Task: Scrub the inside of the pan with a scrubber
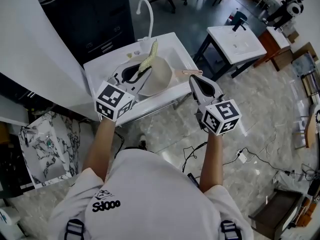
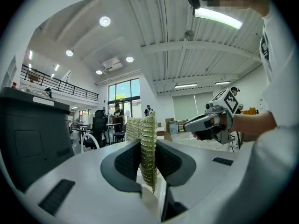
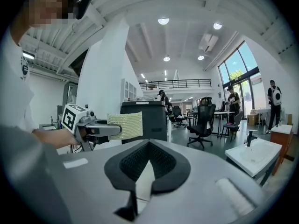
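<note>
Already your left gripper [image 2: 148, 154] is clamped on the scrubber [image 2: 141, 139], raised over the pan [image 1: 160, 78] that sits in the sink [image 1: 100, 68]. Your right gripper [image 3: 148, 146] is closed on nothing. By the look of it, all the scrubbing remains

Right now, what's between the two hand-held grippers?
The pan, sitting in the sink, per the head view. The left hand-held gripper clamps the scrubber; the right hand-held gripper is shut, empty.

Office-workshop hall: swivel chairs [image 3: 203, 118], mezzanine [image 3: 175, 83].
</note>
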`<state>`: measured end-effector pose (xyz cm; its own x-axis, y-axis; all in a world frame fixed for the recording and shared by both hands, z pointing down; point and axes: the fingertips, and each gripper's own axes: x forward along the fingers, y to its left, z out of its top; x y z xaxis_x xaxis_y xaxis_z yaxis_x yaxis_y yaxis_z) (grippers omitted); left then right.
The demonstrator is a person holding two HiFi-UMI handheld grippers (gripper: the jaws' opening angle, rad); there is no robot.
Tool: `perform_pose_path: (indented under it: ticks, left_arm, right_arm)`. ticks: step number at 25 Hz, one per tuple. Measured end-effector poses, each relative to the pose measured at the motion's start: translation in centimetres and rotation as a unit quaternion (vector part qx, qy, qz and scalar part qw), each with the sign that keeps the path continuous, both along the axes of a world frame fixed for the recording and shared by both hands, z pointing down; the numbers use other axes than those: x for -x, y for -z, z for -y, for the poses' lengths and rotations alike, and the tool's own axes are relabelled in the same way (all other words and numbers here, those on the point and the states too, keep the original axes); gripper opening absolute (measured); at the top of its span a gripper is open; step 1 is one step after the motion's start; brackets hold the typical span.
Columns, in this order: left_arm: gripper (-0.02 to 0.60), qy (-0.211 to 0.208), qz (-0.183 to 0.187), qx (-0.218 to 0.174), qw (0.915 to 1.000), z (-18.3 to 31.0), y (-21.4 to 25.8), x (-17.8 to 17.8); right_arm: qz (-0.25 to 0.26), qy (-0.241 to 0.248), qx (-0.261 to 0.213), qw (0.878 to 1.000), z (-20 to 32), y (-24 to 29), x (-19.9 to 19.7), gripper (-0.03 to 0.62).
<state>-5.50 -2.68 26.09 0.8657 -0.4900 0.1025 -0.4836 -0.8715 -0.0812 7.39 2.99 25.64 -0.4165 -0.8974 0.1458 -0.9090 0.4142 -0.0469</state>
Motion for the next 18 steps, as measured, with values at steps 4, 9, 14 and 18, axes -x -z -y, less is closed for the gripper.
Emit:
perform_pose_path:
  ticks: [4,9,14,18]
  left_arm:
    - [0.075,-0.002,0.001,0.003,1.0,2.0,-0.5,0.0]
    - [0.075,-0.01,0.004,0.006,0.9999,4.2,-1.0,-0.2]
    - [0.075,-0.012,0.01,0.012,0.9998,6.1,-1.8,-0.1]
    - [0.075,-0.01,0.016,0.018,0.9997,7.2,-2.5,-0.5]
  right_arm:
    - [0.006,-0.02,-0.009,1.0,1.8,0.1,-0.5,0.008]
    - [0.006,-0.038,-0.003,0.999,3.9,-0.4,-0.9,0.009]
    - [-0.006,-0.039,0.009,0.999,5.3,-1.3,-0.7,0.009]
    - [-0.013,-0.042,0.019,0.999,6.3,-1.9,-1.2,0.009]
